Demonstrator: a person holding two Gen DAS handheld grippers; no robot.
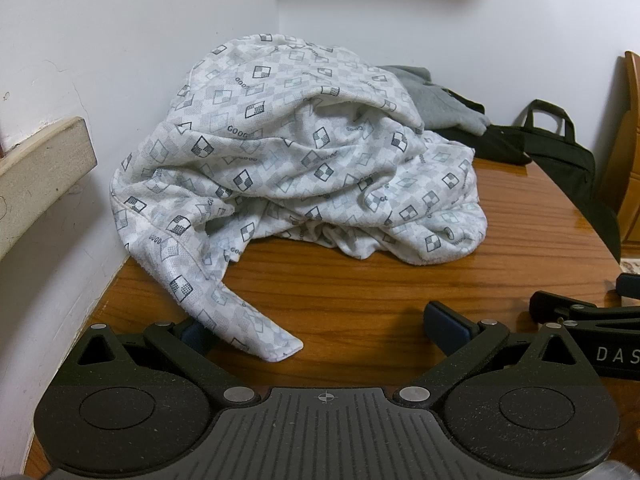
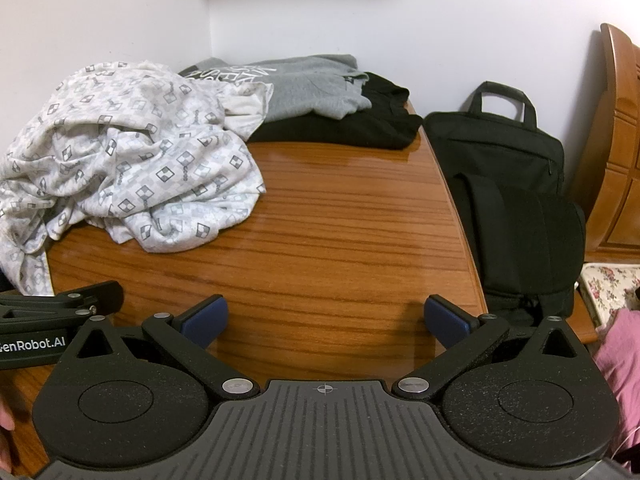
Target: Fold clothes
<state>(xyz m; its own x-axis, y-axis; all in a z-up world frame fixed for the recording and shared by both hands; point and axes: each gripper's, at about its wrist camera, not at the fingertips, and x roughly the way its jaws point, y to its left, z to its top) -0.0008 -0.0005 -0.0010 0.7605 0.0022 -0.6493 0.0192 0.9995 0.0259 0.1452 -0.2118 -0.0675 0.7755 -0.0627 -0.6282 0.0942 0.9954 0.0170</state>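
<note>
A crumpled white garment (image 1: 296, 172) printed with checkered diamond motifs and the repeated word "GOOD" lies heaped at the back left corner of a glossy wooden table (image 1: 360, 292), against the white wall, one loose end trailing forward to just beside the left gripper's (image 1: 320, 330) left fingertip. The left gripper hovers low over the table with its blue-padded fingers spread wide and holding nothing; the right gripper (image 2: 326, 318) is likewise wide open and empty over bare tabletop, well apart from the heap. White lettering reading "GenRobot.AI" shows on the left gripper's side in the right wrist view, while the letters "DAS" are legible on the right gripper's body in the left wrist view. Behind the heap lie a folded grey garment (image 2: 308, 88) with partly readable white print and a folded black garment (image 2: 360, 126) beneath it. A black laptop bag (image 2: 516, 184) stands just beyond the table's right edge.
</note>
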